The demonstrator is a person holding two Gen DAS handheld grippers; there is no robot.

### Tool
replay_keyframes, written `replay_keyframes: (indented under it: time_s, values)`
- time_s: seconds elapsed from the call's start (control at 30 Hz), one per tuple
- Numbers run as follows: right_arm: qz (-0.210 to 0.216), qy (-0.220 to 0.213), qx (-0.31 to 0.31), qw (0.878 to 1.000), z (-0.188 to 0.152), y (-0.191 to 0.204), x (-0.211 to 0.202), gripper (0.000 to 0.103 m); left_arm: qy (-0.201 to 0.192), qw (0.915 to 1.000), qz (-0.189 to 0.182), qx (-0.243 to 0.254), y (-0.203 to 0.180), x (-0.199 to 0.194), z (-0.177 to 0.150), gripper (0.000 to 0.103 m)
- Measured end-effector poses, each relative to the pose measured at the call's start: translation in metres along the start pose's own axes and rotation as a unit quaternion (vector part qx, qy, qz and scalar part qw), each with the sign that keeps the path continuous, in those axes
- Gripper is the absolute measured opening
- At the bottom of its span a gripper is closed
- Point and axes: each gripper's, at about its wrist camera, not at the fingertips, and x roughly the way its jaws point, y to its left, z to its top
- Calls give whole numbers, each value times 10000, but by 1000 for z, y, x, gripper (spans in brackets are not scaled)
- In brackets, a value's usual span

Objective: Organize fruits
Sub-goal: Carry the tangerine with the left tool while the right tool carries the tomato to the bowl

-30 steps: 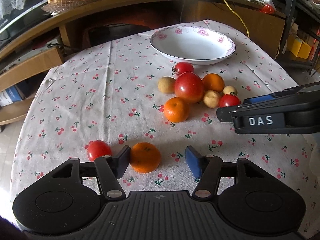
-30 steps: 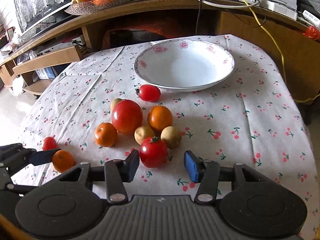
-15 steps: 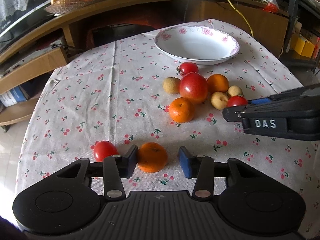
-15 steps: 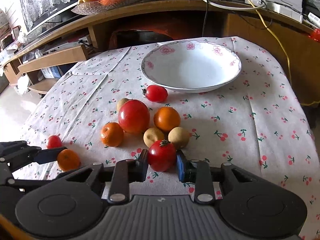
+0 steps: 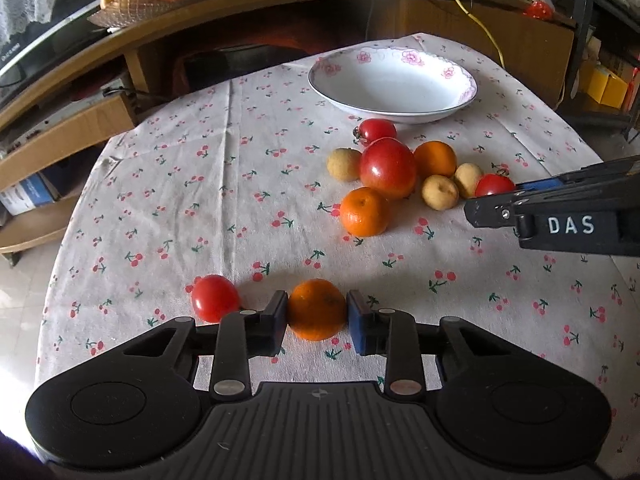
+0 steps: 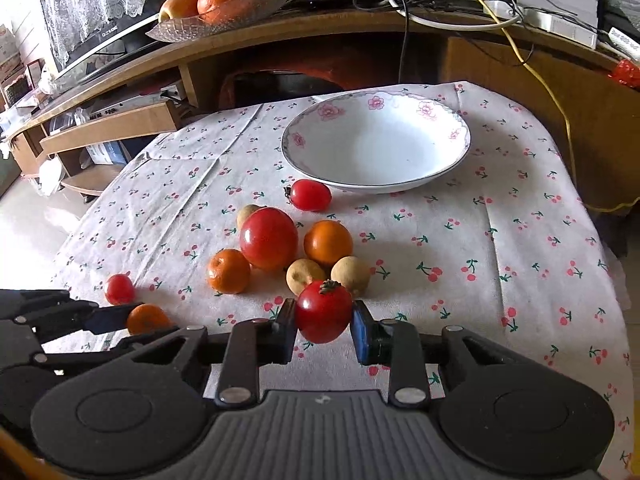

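Observation:
My left gripper (image 5: 317, 314) is shut on a small orange (image 5: 317, 309) near the table's front edge, with a red tomato (image 5: 215, 298) just left of it. My right gripper (image 6: 323, 326) is shut on a red tomato (image 6: 324, 311) lifted slightly off the cloth. Behind it lies a cluster: a big red apple (image 6: 269, 238), two oranges (image 6: 328, 242) (image 6: 228, 271), pale longans (image 6: 304, 275) and a small tomato (image 6: 310, 195). A white flowered bowl (image 6: 376, 146) stands empty at the far side. In the left wrist view the right gripper (image 5: 560, 216) enters from the right.
A cherry-print cloth (image 5: 240, 184) covers the round table. Behind it runs a wooden shelf unit (image 6: 280, 36) carrying a glass dish of oranges (image 6: 224, 4), cables and a power strip (image 6: 552, 20). Low shelves (image 6: 108, 128) and the floor lie to the left.
Both grippers went from open to shut: the left closed on the small orange, the right closed on the red tomato and raised it a little. Both views moved slightly forward.

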Motion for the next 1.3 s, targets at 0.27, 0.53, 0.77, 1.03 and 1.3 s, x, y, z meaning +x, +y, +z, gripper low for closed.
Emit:
replay_keyframes:
  time_s: [0.27,0.53,0.77,1.03,1.3]
  values:
    - [42,-97,-59,9999,1,3,-10,28,59,9999,-82,-48,-1,-3,-1,38]
    - [31,-203,-81,9998,6,4,-20,28,-6,9977,-513,-437,-1,-15,17,37]
    - [-21,-462,10,9989,29,-3,-28,28,-372,9956,-715,-484,-8,-18,57,37]
    - [-160,-557,-43,9983,68,-23,-12,28,-556,9942,-778,-494,-7,2,106,37]
    - [-168,-344,3,9993,94,-47,29,28,-473,9943,-821,-498,-10,43,135,37]
